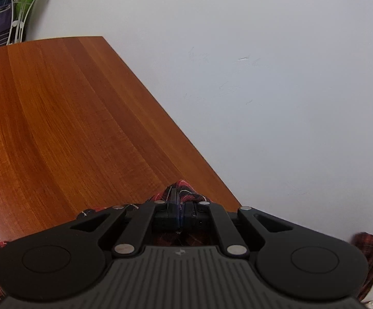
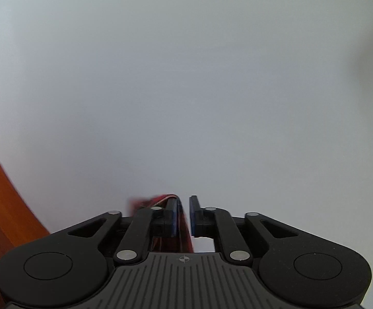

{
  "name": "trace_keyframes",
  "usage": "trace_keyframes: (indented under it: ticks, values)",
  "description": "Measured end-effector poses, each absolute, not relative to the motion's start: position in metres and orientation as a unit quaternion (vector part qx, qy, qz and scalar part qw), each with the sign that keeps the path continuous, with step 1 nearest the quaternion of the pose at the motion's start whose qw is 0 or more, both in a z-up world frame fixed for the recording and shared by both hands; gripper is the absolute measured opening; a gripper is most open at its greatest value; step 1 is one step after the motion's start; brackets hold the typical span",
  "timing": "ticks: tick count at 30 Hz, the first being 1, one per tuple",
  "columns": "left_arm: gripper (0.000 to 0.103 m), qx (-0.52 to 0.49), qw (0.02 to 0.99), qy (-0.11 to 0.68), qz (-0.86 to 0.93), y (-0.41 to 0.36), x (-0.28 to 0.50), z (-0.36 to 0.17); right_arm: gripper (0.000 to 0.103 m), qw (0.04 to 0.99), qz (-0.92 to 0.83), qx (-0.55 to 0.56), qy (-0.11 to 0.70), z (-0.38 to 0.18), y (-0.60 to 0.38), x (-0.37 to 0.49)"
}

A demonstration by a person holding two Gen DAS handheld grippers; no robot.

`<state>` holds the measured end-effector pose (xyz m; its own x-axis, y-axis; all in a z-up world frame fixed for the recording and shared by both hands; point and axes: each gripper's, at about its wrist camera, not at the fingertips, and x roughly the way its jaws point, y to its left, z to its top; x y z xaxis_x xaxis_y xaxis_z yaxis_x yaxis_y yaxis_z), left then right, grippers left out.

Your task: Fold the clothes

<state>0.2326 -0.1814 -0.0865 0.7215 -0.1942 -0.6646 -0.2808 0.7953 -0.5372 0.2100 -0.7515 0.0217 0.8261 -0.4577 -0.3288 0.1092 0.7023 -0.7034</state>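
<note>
plaid shirt [image 1: 184,189], red and black with thin pale lines, is poking out past the tips of your left gripper [image 1: 179,206], and those two jaws are pressing tight together on a bunched fold of it. more of the same cloth is showing below the gripper body at the lower left edge of the left wrist view and again at the lower right, so the garment is spreading out under and beside the tool. your left gripper is pointing down across the wooden table [image 1: 58,118], near the table's edge where it meets the white wall [image 1: 263,77]. a white wire rack [image 1: 19,13] with bags is standing in the far corner.

your right gripper [image 2: 185,212] is standing with a narrow gap between its jaws. a strip of the red cloth is lying against the inner face of the left finger [image 2: 172,216] and running down through the gap; the right finger is standing clear of it, with pale wall showing in between. the cloth at the tip is blurred. that gripper is facing the bare wall, with a sliver of the table at the left edge.
</note>
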Motion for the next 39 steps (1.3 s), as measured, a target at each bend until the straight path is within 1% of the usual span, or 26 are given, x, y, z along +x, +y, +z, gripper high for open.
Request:
trace_keyframes:
  ticks: [1,2,3,5,7,11,18,22,24,26,27,28,29,30,32,34,39]
  values:
    - [0.004,-0.319,0.87,0.375,0.029,-0.182,0.235,-0.089,0.035,0.889,-0.145,-0.35,0.257,0.014,-0.752,0.22]
    - [0.004,-0.318,0.869,0.378,0.032,-0.184,0.238,-0.091,0.042,0.89,-0.134,-0.348,0.263,0.006,-0.752,0.228]
    - [0.004,-0.317,0.867,0.383,0.036,-0.185,0.24,-0.093,0.043,0.892,-0.128,-0.344,0.265,0.0,-0.753,0.231]
    - [0.004,-0.314,0.865,0.389,0.046,-0.185,0.245,-0.101,0.051,0.898,-0.118,-0.329,0.269,-0.007,-0.758,0.228]
    - [0.004,-0.309,0.864,0.394,0.055,-0.185,0.248,-0.106,0.055,0.904,-0.112,-0.306,0.275,-0.01,-0.768,0.218]
    - [0.004,-0.304,0.863,0.396,0.077,-0.183,0.249,-0.114,0.056,0.913,-0.112,-0.256,0.297,-0.015,-0.795,0.182]
    - [0.004,-0.303,0.863,0.394,0.085,-0.177,0.245,-0.117,0.056,0.918,-0.14,-0.152,0.338,-0.025,-0.848,0.093]
    - [0.005,-0.298,0.862,0.4,0.084,-0.174,0.241,-0.116,0.056,0.911,-0.164,-0.113,0.362,-0.038,-0.825,0.039]
    - [0.012,-0.299,0.86,0.405,0.083,-0.172,0.239,-0.116,0.056,0.907,-0.175,-0.094,0.372,-0.042,-0.798,0.015]
    - [0.026,-0.299,0.858,0.409,0.083,-0.171,0.236,-0.114,0.057,0.902,-0.186,-0.073,0.382,-0.072,-0.79,0.0]
    - [0.029,-0.299,0.858,0.409,0.082,-0.171,0.234,-0.114,0.057,0.9,-0.191,-0.065,0.387,-0.081,-0.788,-0.013]
    - [0.036,-0.3,0.858,0.408,0.082,-0.17,0.232,-0.113,0.057,0.897,-0.196,-0.057,0.393,-0.094,-0.785,-0.019]
    - [0.046,-0.299,0.859,0.407,0.081,-0.169,0.23,-0.112,0.057,0.894,-0.2,-0.051,0.398,-0.11,-0.783,-0.018]
    - [0.052,-0.298,0.86,0.406,0.081,-0.168,0.228,-0.11,0.057,0.891,-0.204,-0.044,0.403,-0.123,-0.78,-0.018]
    - [0.079,-0.291,0.864,0.401,0.086,-0.168,0.221,-0.105,0.057,0.885,-0.21,-0.029,0.414,-0.137,-0.776,-0.027]
    - [0.085,-0.285,0.869,0.396,0.082,-0.169,0.214,-0.098,0.057,0.879,-0.218,-0.015,0.423,-0.142,-0.772,-0.049]
    - [0.087,-0.253,0.872,0.415,0.058,-0.183,0.205,-0.089,0.058,0.869,-0.235,0.025,0.435,-0.162,-0.766,-0.092]
